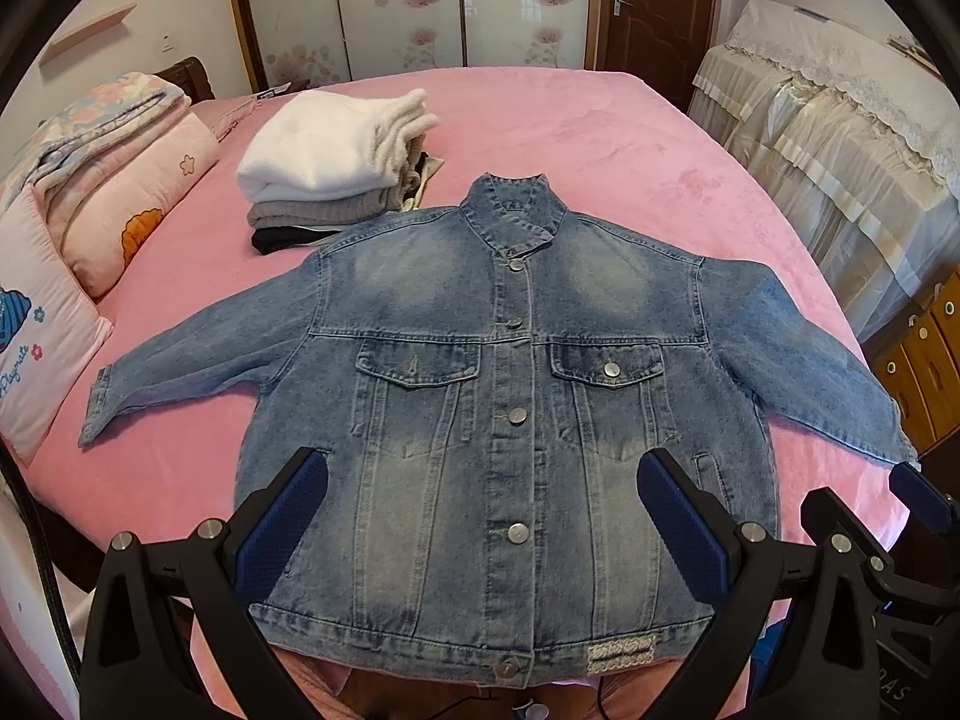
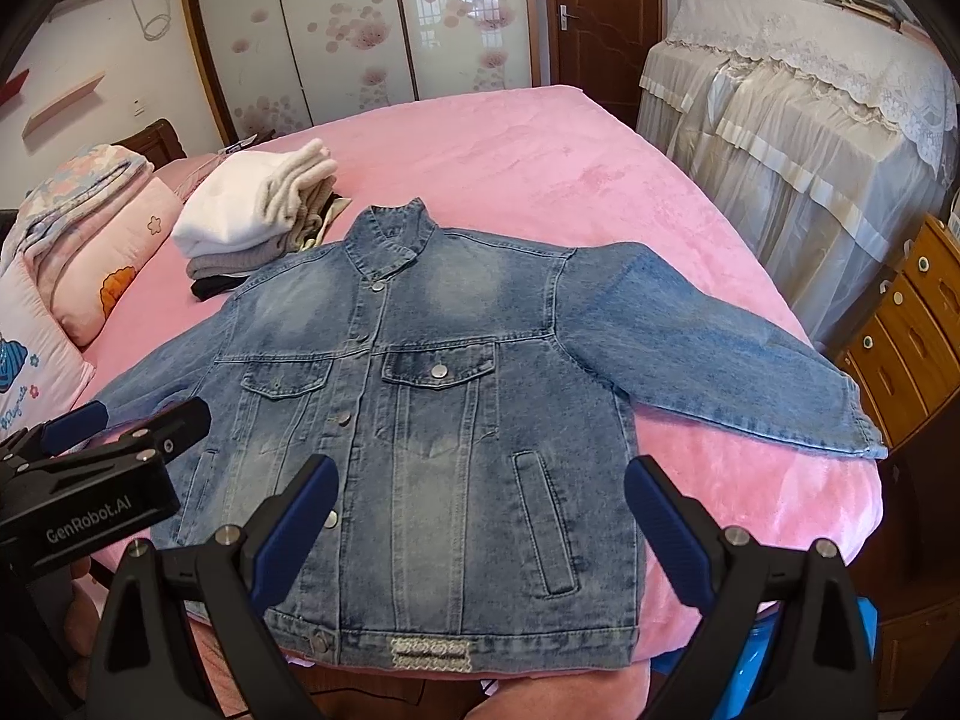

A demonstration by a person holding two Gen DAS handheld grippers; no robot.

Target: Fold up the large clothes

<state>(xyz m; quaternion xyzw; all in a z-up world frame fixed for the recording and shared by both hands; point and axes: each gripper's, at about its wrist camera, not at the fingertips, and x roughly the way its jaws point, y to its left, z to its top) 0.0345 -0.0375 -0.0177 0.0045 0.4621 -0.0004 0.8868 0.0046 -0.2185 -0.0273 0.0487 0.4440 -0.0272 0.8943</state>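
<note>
A blue denim jacket [image 1: 516,396] lies spread flat, front up and buttoned, on the pink bed [image 1: 600,138], sleeves out to both sides, collar far from me. It also shows in the right wrist view [image 2: 420,408]. My left gripper [image 1: 480,480] is open and empty, hovering above the jacket's lower front. My right gripper [image 2: 480,486] is open and empty above the jacket's lower right side near the hem. The left gripper also shows at the left of the right wrist view [image 2: 114,426], and the right one at the right edge of the left wrist view [image 1: 918,492].
A stack of folded clothes [image 1: 336,144] with a white one on top sits behind the jacket's left shoulder. Pillows and folded quilts [image 1: 120,180] lie at the bed's left. A lace-covered cabinet [image 1: 840,120] and wooden drawers [image 2: 912,324] stand to the right.
</note>
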